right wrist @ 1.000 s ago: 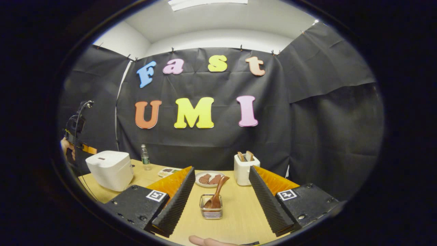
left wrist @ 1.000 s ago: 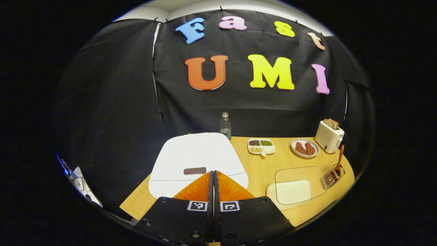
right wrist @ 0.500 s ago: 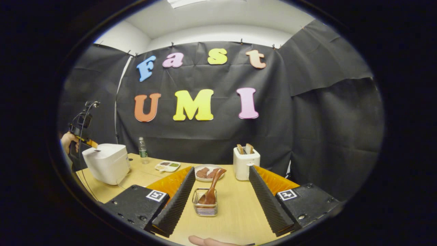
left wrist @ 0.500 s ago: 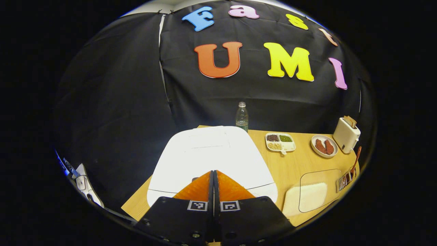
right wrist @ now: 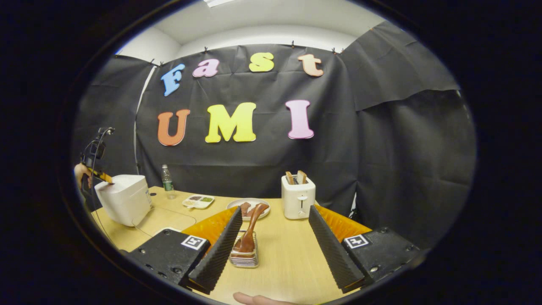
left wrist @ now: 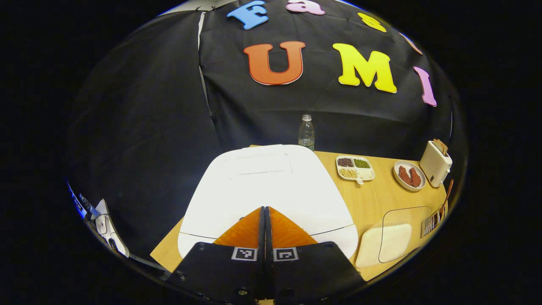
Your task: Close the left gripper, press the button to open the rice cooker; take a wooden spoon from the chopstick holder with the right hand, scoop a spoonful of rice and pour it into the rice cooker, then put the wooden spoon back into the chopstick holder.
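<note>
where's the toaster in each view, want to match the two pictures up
Left gripper view: the toaster stands at the far right of the table, right of the plate of meat.
Right gripper view: the toaster stands near the centre, beyond the open jaws, with the same plate to its left.
Shared landmark: the water bottle at the wall.

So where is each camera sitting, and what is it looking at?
Left gripper view: rides the shut left gripper, looking down over the rice cooker, its own fingers on the lid.
Right gripper view: rides the open right gripper, facing the spoon in the holder; a fingertip shows below.
Both share the cooker, bottle, toaster and table.
</note>
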The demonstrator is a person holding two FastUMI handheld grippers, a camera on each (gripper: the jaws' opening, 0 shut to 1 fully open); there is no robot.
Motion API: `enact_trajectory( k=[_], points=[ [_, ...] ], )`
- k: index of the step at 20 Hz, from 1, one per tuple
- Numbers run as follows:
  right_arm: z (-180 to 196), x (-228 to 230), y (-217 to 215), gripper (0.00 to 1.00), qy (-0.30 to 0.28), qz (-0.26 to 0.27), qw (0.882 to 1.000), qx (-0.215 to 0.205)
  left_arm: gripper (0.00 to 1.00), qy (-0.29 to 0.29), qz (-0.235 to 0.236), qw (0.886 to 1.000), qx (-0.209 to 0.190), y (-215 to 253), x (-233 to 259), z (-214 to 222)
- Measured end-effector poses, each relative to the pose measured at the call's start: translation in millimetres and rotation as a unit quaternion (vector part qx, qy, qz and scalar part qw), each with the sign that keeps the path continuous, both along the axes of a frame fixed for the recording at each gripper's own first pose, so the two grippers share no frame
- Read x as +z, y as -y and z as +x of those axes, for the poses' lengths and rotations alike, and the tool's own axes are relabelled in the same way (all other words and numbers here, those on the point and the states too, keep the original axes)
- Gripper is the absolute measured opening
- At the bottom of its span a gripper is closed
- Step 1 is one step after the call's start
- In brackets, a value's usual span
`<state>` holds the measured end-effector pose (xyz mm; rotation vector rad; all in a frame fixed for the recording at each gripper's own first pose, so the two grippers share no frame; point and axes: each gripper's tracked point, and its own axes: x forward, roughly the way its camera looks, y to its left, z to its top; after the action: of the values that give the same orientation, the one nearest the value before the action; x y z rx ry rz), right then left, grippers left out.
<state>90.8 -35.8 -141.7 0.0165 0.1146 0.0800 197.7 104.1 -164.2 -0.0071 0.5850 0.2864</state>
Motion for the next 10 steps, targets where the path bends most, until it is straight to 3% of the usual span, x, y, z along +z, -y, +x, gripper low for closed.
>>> enact_trajectory(
  k=[1,2,10],
  points=[
    [2.9,2.8,2.1,0.96,0.001,0.002,1.000,-0.001,0.00,0.004,0.001,1.000,0.000,-1.1,1.6,3.1],
    [5.2,4.1,1.9,1.00,0.001,0.003,1.000,-0.001,0.01,-0.002,-0.002,1.000,0.000,-1.1,-2.0,1.0],
    [26.4,18.9,1.5,1.00,-0.008,-0.005,1.000,-0.001,0.00,0.011,-0.047,0.999,0.013,1.0,18.4,5.1]
  ],
)
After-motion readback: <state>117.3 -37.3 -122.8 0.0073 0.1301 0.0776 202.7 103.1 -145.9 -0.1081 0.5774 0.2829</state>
